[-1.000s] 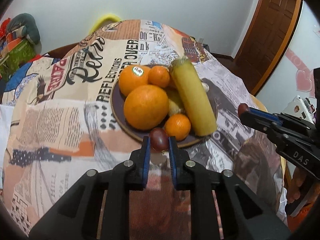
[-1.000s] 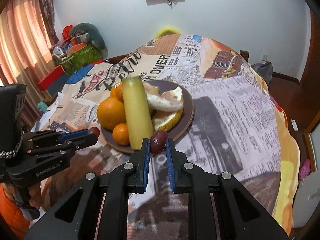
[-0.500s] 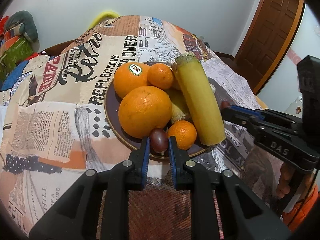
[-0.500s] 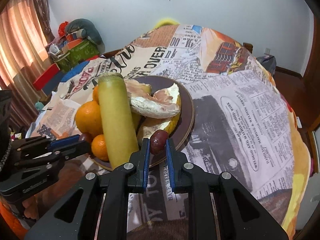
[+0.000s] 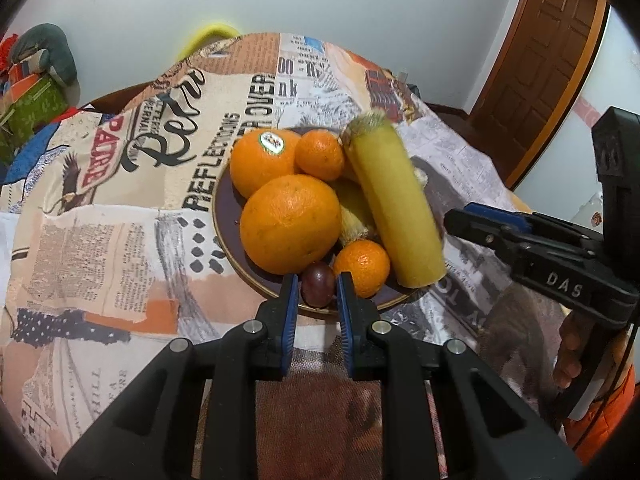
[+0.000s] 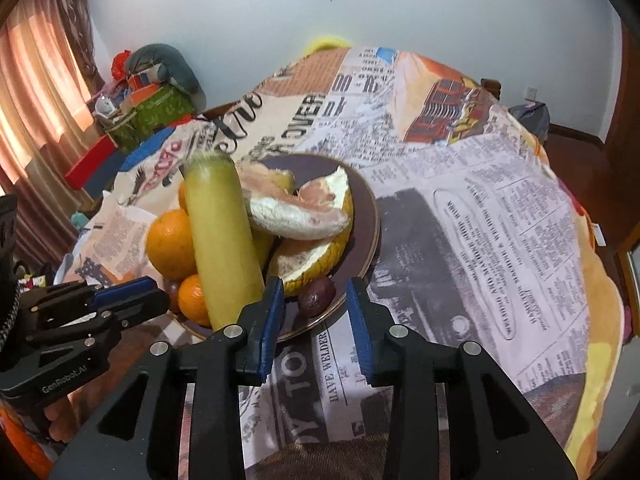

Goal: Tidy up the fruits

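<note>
A dark plate [image 5: 224, 220] on the table holds two big oranges [image 5: 290, 224], two small mandarins [image 5: 362, 266], a long yellow-green fruit [image 5: 394, 208] and pomelo pieces [image 6: 308, 208]. My left gripper [image 5: 317, 290] is shut on a dark purple fruit [image 5: 317, 289] at the plate's near rim. In the right wrist view my right gripper [image 6: 316, 294] is open, and a second dark purple fruit [image 6: 316, 295] lies on the plate [image 6: 370, 216] between its jaws. Each gripper shows in the other's view: the right one [image 5: 460, 220], the left one [image 6: 160, 300].
The table has a newspaper-print cloth [image 6: 460, 208]. Boxes and bags [image 6: 148, 100] are piled at the left by a curtain. A wooden door [image 5: 540, 60] stands at the right. A yellow chair back [image 5: 208, 36] is behind the table.
My right gripper has opened and let its purple fruit down onto the plate. My left gripper has moved forward with its purple fruit to the plate's near rim.
</note>
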Available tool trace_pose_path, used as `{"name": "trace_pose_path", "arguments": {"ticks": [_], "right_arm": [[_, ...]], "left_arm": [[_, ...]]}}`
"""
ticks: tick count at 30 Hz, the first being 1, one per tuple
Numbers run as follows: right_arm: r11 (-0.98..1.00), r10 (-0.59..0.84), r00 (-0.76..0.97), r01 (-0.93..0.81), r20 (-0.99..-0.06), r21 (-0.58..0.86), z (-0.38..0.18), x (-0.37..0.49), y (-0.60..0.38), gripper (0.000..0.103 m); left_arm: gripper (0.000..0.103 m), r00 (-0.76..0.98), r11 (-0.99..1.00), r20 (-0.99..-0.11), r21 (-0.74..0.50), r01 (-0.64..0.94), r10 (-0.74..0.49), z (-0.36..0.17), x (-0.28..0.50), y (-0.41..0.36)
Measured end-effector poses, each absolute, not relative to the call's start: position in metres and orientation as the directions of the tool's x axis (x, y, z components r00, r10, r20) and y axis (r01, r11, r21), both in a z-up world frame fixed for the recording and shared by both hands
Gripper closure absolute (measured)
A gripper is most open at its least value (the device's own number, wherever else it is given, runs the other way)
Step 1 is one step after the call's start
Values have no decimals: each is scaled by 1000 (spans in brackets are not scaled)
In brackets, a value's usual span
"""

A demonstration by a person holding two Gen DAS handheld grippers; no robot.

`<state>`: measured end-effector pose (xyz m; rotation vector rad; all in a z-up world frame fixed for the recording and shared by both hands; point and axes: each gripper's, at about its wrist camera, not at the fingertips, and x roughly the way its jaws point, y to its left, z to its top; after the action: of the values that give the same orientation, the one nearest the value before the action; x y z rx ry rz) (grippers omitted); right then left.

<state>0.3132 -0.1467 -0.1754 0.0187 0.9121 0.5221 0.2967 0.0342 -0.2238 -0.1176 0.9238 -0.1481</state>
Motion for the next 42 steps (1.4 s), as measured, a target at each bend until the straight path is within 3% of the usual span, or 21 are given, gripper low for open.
{"name": "trace_pose_path", "arguments": {"ticks": [10,17,27,29,32,35,37,40,42], "right_arm": [[880,456,652,-432,-606,197,-89,267,-169,73],[873,483,756,-453,-442,181,-17,207,-185,70],[879,477,839,-456,-260,142,27,133,-190,41],[884,468,849,-449,-245,131,26,128,-187,30],[892,451,863,-437,-226,112,25,120,-184,21],[897,443,871,-430,-215,105,25,116,-182,16],[897,443,871,-430,-211,106,25,113,-182,9],[907,420,887,-409,-192,97,25,107,-185,0],[909,417,890,-407,-187,93,25,103,-186,0]], "left_arm": [[82,734,983,-656,-162,89,-175,-140,246,35],[78,869,988,-472,-108,111,-149,-56,177,25],[38,964,995,-248,-58,86,-97,4,86,14],[33,968,996,-233,-45,82,-90,7,77,13],[21,974,997,-214,-28,69,-73,8,68,11],[15,976,998,-206,-22,62,-65,7,63,11],[3,977,998,-203,-26,62,-66,6,61,11],[1,979,998,-197,-29,50,-55,5,55,12],[1,978,998,-202,-29,54,-59,6,55,11]]}}
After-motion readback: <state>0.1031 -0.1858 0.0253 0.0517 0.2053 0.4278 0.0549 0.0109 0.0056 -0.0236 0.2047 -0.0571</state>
